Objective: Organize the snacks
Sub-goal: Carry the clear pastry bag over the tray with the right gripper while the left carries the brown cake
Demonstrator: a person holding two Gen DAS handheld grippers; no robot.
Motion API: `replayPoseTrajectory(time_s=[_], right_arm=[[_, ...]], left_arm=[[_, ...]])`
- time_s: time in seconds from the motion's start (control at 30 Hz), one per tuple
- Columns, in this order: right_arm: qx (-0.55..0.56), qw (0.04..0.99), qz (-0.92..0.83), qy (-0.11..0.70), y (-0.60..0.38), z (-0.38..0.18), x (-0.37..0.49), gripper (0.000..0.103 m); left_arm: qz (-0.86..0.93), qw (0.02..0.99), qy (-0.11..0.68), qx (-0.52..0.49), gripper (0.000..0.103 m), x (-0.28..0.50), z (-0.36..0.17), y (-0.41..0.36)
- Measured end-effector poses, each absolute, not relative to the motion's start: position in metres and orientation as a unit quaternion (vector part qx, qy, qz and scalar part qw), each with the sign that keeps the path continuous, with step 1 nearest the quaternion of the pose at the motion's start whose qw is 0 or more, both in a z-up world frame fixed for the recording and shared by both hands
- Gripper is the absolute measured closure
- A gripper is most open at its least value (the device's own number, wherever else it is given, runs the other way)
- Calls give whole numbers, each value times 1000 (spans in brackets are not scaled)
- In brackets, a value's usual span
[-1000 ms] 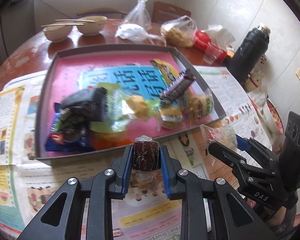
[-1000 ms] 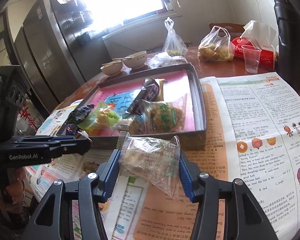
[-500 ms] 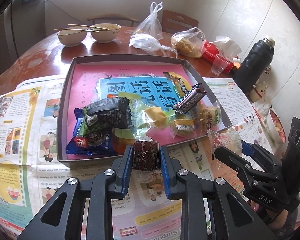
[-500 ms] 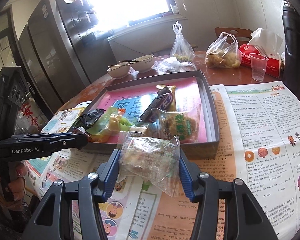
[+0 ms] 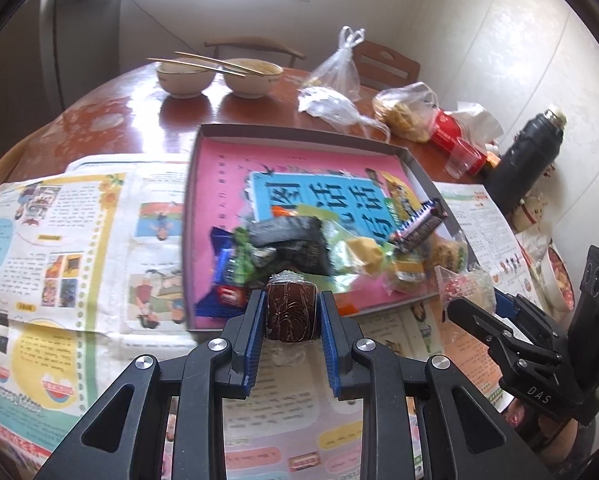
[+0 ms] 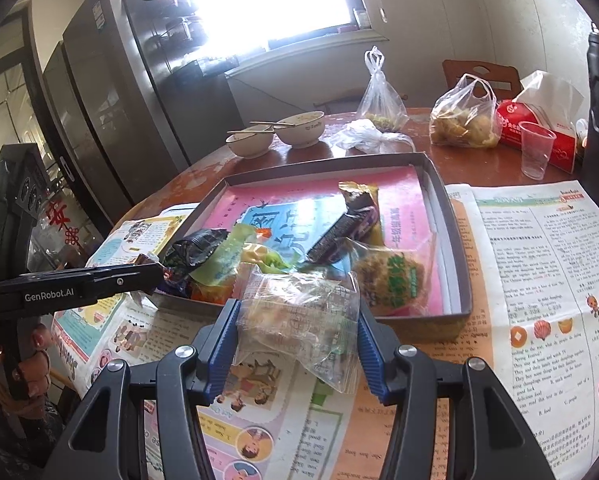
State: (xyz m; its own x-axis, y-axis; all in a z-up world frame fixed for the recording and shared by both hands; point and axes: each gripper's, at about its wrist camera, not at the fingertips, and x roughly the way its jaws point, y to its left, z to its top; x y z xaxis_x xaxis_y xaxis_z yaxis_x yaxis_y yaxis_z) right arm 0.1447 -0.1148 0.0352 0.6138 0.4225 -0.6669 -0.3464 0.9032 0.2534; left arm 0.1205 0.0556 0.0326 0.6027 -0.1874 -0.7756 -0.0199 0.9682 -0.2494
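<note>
**Two snacks gripped at the edge of a crowded tray**

The left gripper [image 5: 292, 312] is clamped tight on a small dark brown wrapped sweet [image 5: 291, 310], its blue pads [image 5: 256, 332] pressing both sides of the wrapper. Just beyond its fingertips sits the near rim of a shallow grey tray [image 5: 299, 130] lined with a pink and blue sheet, where a heap of snack packets [image 5: 299, 246] crowds the near end. To the right of those fingers, the right gripper [image 6: 297, 322] is closed partway on a clear crinkled packet [image 6: 299, 316], which bulges between its blue pads [image 6: 369, 344] and hangs below them. The tray's front wall lies directly ahead of that packet. Both tools are held above colourful newspaper [image 6: 539, 280] spread over a wooden table [image 5: 111, 108]. Farther past the tray stand two bowls [image 5: 219, 78] with chopsticks across them.
</note>
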Motion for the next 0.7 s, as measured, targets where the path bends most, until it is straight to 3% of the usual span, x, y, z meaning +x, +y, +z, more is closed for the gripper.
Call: replayPoseTrajectory(time_s=[0.7], right_arm=[[39,898,212,383,-95,42,168,48]], left_arm=[[-52,885,448,-117,76,137,24,59]])
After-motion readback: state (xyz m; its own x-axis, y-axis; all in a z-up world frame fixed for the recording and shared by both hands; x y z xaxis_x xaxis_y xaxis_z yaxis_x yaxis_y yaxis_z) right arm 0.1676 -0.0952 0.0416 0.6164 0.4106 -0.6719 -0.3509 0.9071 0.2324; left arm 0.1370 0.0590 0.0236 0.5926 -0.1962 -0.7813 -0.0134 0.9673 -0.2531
